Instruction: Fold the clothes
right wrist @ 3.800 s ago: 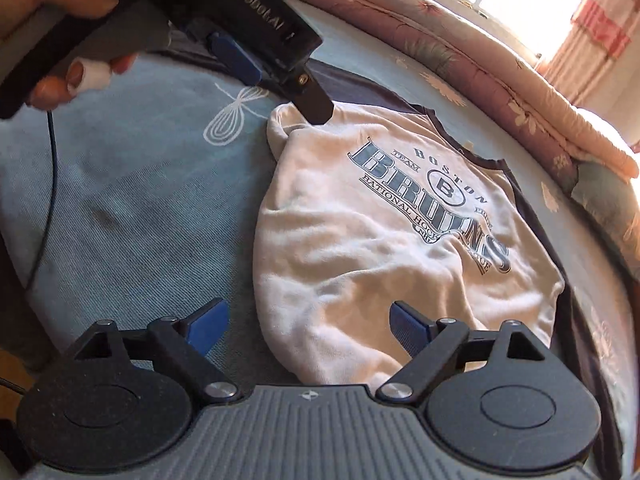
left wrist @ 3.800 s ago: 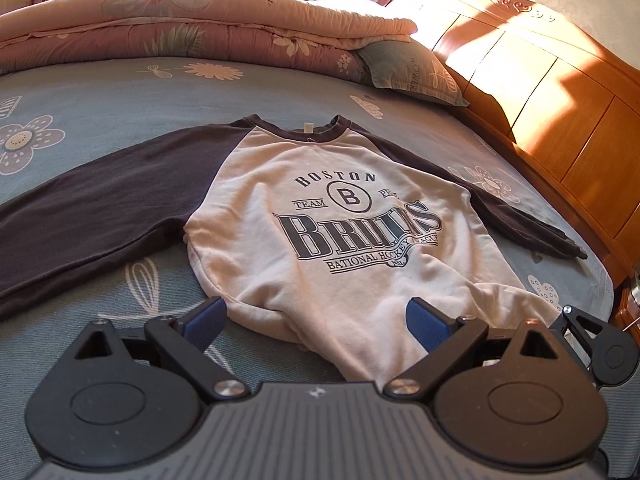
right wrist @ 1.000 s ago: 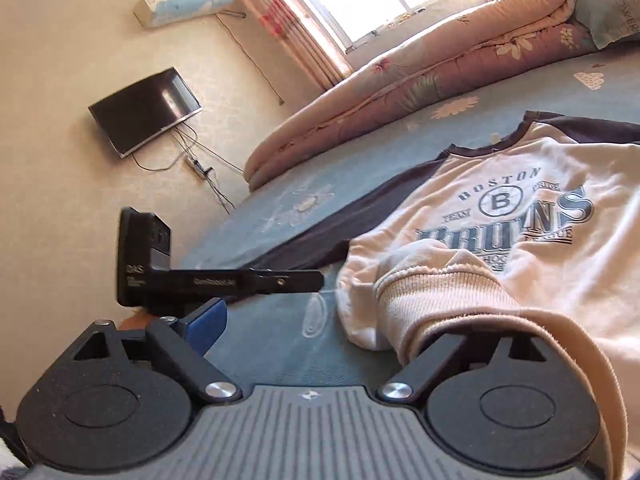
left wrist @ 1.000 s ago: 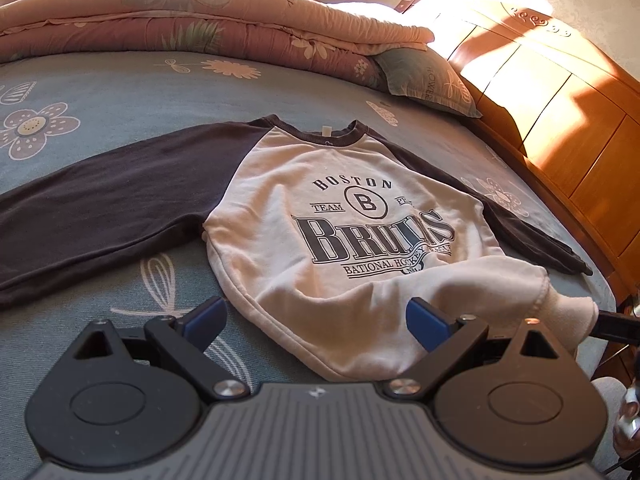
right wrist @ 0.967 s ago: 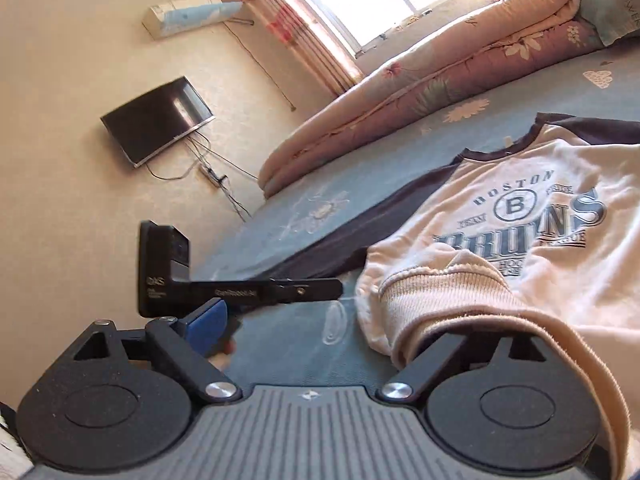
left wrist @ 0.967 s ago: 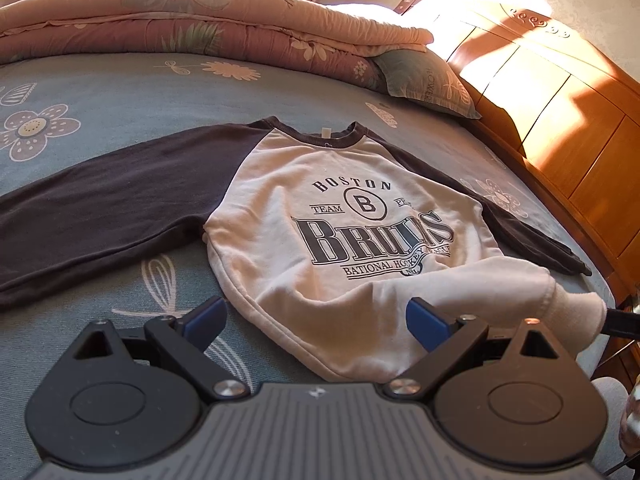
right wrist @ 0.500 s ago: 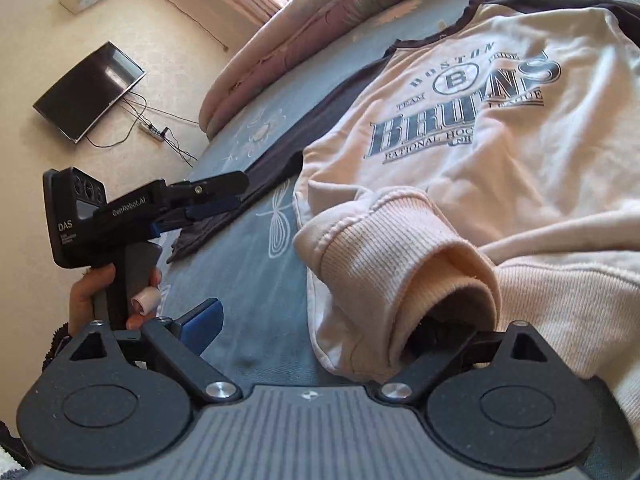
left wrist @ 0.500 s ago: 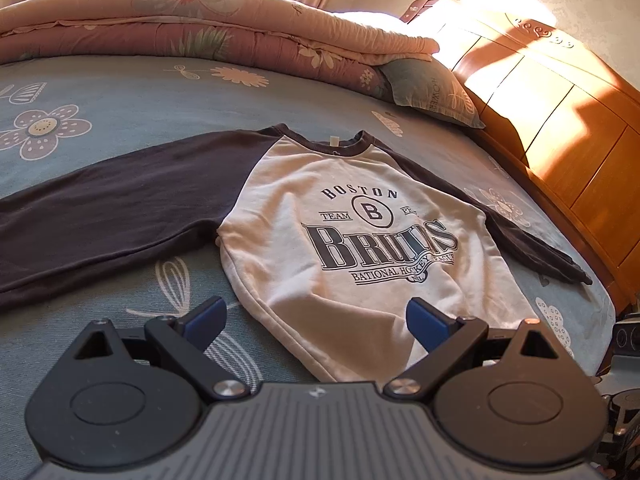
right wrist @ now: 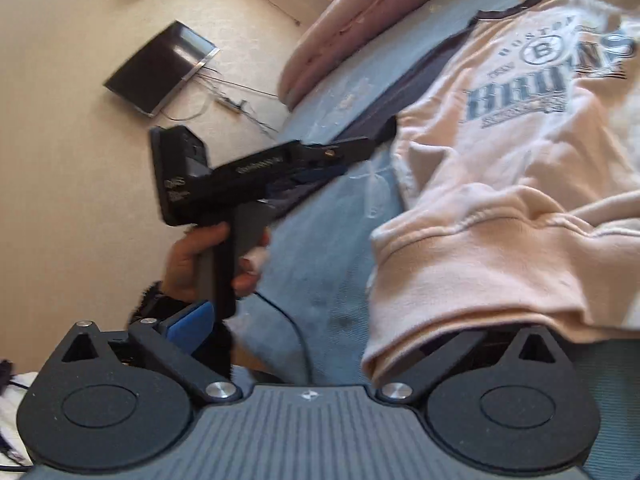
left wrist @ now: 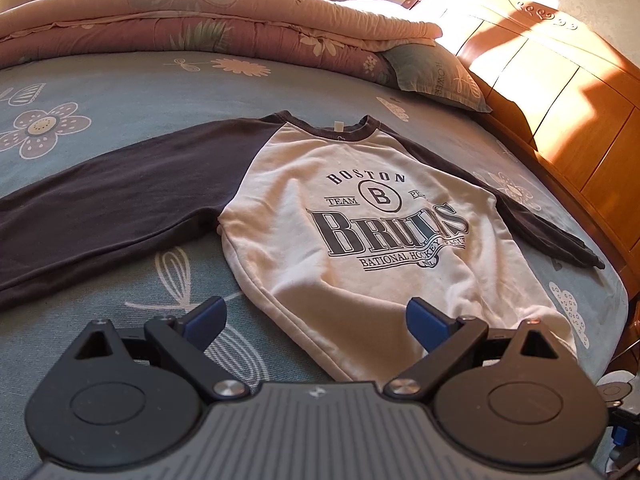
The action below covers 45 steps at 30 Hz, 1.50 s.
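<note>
The bed (left wrist: 120, 92), covered in a blue-grey sheet with flower and dragonfly prints, is filling most of both views. A folded pink floral quilt (left wrist: 208, 28) is lying along its far edge, and a grey-green pillow (left wrist: 436, 76) is leaning against the quilt's end at the far right corner, next to the orange wooden headboard (left wrist: 560, 92) that is running down the bed's right edge and catching sunlight.

The sweatshirt (left wrist: 360, 240) is lying face up near the bed's near edge, its cream body showing the printed lettering and its collar pointing toward the quilt. One dark sleeve (left wrist: 100, 200) is stretching flat toward the bed's left edge; the other dark sleeve (left wrist: 548, 232) is reaching toward the headboard side. In the right wrist view the ribbed hem (right wrist: 472, 288) is bunching up in a thick roll at the near edge of the bed.

The left gripper (left wrist: 316, 316) is hovering over the hem with its jaws spread wide, its blue pads apart and touching no cloth. In the right wrist view a hand (right wrist: 208, 260) is gripping its handle beyond the bed's edge.

The right gripper (right wrist: 320, 336) is standing with its jaws spread wide, having just been opening further. Its left blue pad (right wrist: 188, 324) is hanging clear of the cloth, while the rolled hem is draping over the other finger and hiding it; the hem is lying partly between the jaws, not pinched.

A dark flat screen (right wrist: 160, 68) is hanging on the beige wall beyond.
</note>
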{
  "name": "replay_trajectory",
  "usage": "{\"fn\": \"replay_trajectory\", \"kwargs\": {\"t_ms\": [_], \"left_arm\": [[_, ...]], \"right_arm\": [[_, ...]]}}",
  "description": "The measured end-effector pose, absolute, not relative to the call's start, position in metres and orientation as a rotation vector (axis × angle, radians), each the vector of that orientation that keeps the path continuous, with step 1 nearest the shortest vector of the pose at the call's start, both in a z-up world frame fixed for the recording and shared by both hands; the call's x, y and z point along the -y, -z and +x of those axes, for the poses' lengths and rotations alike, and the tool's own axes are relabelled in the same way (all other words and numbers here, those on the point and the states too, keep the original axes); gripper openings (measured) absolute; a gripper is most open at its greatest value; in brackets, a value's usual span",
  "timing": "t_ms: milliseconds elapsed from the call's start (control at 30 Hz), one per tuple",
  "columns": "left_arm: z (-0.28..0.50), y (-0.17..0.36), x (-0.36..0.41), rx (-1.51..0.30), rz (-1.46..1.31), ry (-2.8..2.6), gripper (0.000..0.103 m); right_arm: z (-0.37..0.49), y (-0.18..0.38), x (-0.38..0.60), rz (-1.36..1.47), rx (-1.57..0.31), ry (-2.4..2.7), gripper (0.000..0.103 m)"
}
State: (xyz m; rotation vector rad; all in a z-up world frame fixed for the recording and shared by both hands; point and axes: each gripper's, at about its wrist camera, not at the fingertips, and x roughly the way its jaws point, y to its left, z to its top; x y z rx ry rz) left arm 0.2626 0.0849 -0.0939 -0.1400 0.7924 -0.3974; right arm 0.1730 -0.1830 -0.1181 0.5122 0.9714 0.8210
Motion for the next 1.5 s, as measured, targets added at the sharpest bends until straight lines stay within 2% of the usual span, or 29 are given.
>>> {"fn": "replay_trajectory", "kwargs": {"t_ms": [100,333,533,667,867,1067,1133,1267,1367,1500], "left_arm": [[0.261,0.095,-0.08,-0.794,-0.126,0.415,0.096],[0.259,0.11,-0.067,-0.891,-0.218,0.478,0.096],[0.199,0.106,-0.064,-1.02,-0.32,0.502,0.096],[0.164,0.113,-0.064,-1.095,-0.531,0.543,0.096],[0.146,0.156,-0.06,-1.162,-0.829,0.54,0.096],[0.148,0.172,-0.065,-1.139,-1.003,0.507,0.096],[0.147,0.164,-0.065,-1.117,-0.941,0.466,0.096],[0.138,0.127,-0.064,-1.012,-0.573,0.34,0.096],[0.124,0.106,-0.044,-0.946,-0.207,0.303,0.096],[0.109,0.101,-0.006,-0.88,0.017,0.397,0.096]], "right_arm": [[0.162,0.127,0.195,0.431,-1.021,-0.681,0.103],[0.134,0.109,0.225,0.34,-0.946,-0.582,0.103],[0.127,0.118,0.228,0.271,-0.962,-0.552,0.103],[0.119,0.122,0.229,0.313,-0.96,-0.59,0.103],[0.108,0.127,0.246,0.399,-0.936,-0.594,0.103],[0.112,0.125,0.242,0.56,-0.882,-0.77,0.103],[0.119,0.127,0.229,0.568,-0.898,-0.822,0.103],[0.125,0.122,0.213,0.512,-0.93,-0.83,0.103],[0.119,0.11,0.223,0.451,-0.924,-0.776,0.103],[0.109,0.104,0.257,0.403,-0.898,-0.612,0.103]]}}
